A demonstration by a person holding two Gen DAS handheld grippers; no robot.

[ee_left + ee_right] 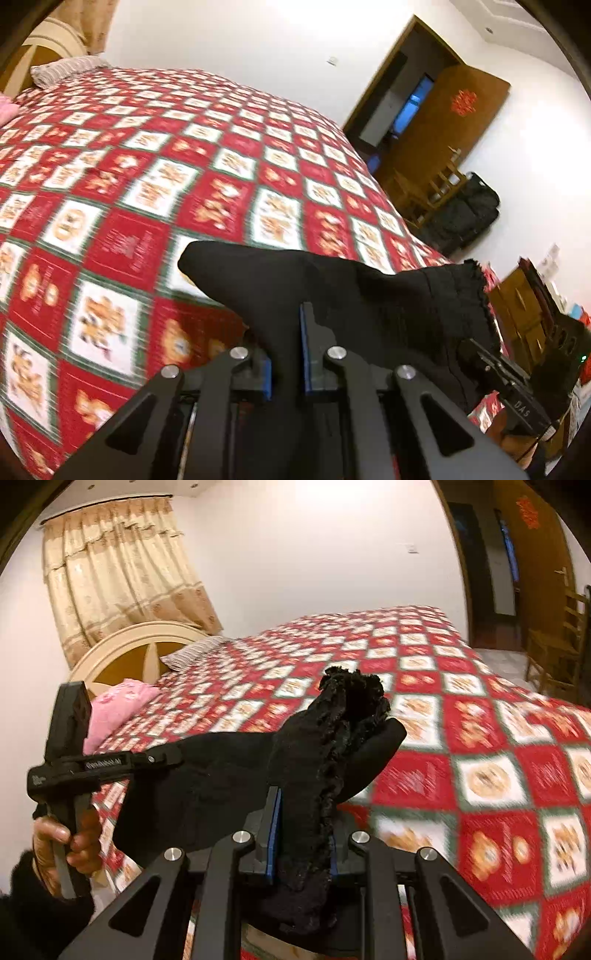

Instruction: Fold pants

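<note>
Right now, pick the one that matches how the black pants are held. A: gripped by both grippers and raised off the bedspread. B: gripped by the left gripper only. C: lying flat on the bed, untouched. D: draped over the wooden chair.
A: the left gripper and the right gripper each pinch the black pants, which hang above the checked bedspread.

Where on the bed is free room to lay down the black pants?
The red checkered bedspread is bare from the striped pillow to the foot edge near the wooden chair. Crowded only at the headboard corner: pink pillow.
</note>
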